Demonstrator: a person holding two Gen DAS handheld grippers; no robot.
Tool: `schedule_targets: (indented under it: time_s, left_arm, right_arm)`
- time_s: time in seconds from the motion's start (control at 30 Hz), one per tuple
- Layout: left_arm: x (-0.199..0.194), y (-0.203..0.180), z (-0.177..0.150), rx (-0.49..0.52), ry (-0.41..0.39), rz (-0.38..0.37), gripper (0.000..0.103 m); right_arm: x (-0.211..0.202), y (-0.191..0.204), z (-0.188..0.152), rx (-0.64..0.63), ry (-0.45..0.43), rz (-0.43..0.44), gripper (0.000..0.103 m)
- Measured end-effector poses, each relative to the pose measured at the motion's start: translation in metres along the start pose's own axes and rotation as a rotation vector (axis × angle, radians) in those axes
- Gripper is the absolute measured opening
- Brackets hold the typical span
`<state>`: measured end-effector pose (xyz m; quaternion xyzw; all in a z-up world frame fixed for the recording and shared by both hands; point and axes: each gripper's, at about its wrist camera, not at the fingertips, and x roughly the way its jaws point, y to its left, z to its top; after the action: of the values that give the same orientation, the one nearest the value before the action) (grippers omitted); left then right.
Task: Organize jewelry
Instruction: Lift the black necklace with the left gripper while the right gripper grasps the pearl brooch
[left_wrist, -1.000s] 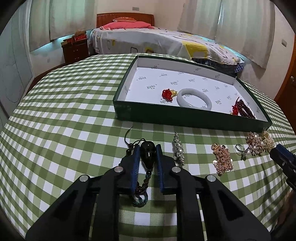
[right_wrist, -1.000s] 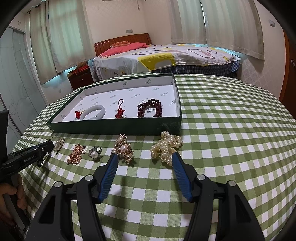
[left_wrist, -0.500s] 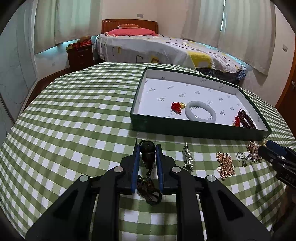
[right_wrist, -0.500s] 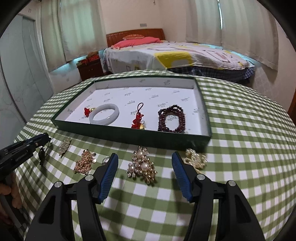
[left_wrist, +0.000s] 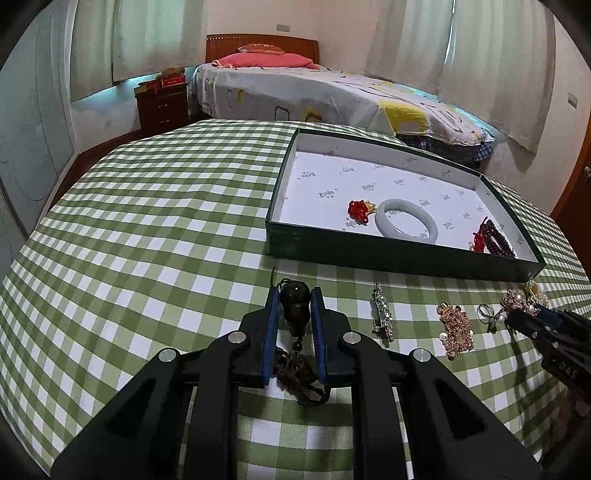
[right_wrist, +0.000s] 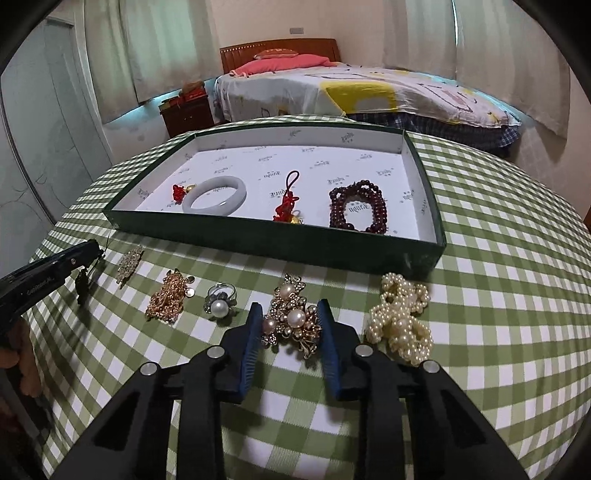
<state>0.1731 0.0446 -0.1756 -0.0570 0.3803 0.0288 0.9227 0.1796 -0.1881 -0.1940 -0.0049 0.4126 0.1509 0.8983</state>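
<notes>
My left gripper (left_wrist: 294, 295) is shut on a dark pendant (left_wrist: 294, 304); its cord and tassel (left_wrist: 301, 376) hang below, above the checked cloth. My right gripper (right_wrist: 290, 314) has its jaws around a gold and pearl brooch (right_wrist: 291, 319) on the cloth, the pads close beside it; I cannot tell if they touch. The green box (right_wrist: 280, 242) holds a jade bangle (right_wrist: 215, 195), a red charm (right_wrist: 178, 192), a red knot (right_wrist: 286, 206) and a dark red bead bracelet (right_wrist: 357, 210).
On the cloth in front of the box lie a rhinestone pin (right_wrist: 129, 260), a gold brooch (right_wrist: 168, 297), a pearl ring (right_wrist: 219, 304) and a pearl bracelet (right_wrist: 402, 317). The left gripper shows at the left edge of the right wrist view (right_wrist: 55, 271). A bed (left_wrist: 314, 92) stands behind.
My left gripper lifted the dark pendant off the cloth. My right gripper moved left and forward from the pearl bracelet to the gold and pearl brooch, and its jaws narrowed.
</notes>
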Motion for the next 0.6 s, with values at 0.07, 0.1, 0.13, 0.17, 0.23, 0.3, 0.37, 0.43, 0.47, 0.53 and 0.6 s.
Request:
schedule_targets:
  time_s: [0.07,0.1,0.13,0.17,0.23,0.3,0.37,0.43,0.47,0.53,0.6]
  left_arm:
    - [0.000,0.000,0.000,0.000,-0.001,-0.001,0.017]
    - [0.000,0.000,0.000,0.000,-0.001,-0.001,0.017]
    - [0.000,0.000,0.000,0.001,-0.002,-0.002,0.017]
    - [0.000,-0.001,-0.001,0.002,-0.002,-0.002,0.017]
    - [0.000,-0.001,-0.001,0.003,-0.003,-0.004,0.017]
    - [0.000,-0.002,-0.001,0.003,-0.004,-0.004,0.017]
    - [-0.001,-0.003,0.000,0.004,-0.006,-0.006,0.017]
    - [-0.002,-0.004,0.000,0.004,-0.009,-0.008,0.017]
    - [-0.003,-0.004,0.000,0.005,-0.010,-0.010,0.017]
    - [-0.005,-0.005,0.001,0.006,-0.014,-0.013,0.017]
    - [-0.007,-0.006,0.003,0.007,-0.019,-0.018,0.017]
  right_arm:
    - [-0.001,0.001,-0.002,0.002,-0.004,-0.001,0.031]
    - [-0.001,0.000,-0.001,0.002,-0.005,-0.002,0.031]
    - [-0.002,0.000,-0.001,0.002,-0.008,-0.004,0.031]
    - [-0.003,0.000,-0.002,0.001,-0.010,-0.005,0.031]
    - [-0.004,0.000,-0.003,0.003,-0.015,-0.007,0.031]
    - [-0.006,0.000,-0.004,0.005,-0.022,-0.008,0.031]
    - [-0.009,0.000,-0.004,0.001,-0.032,-0.015,0.031]
    - [-0.011,0.000,-0.003,-0.002,-0.039,-0.019,0.031]
    - [-0.012,0.000,-0.003,-0.001,-0.043,-0.019,0.031]
    - [-0.015,-0.001,-0.002,0.001,-0.050,-0.018,0.031]
    - [-0.017,-0.001,0.000,0.004,-0.058,-0.017,0.031]
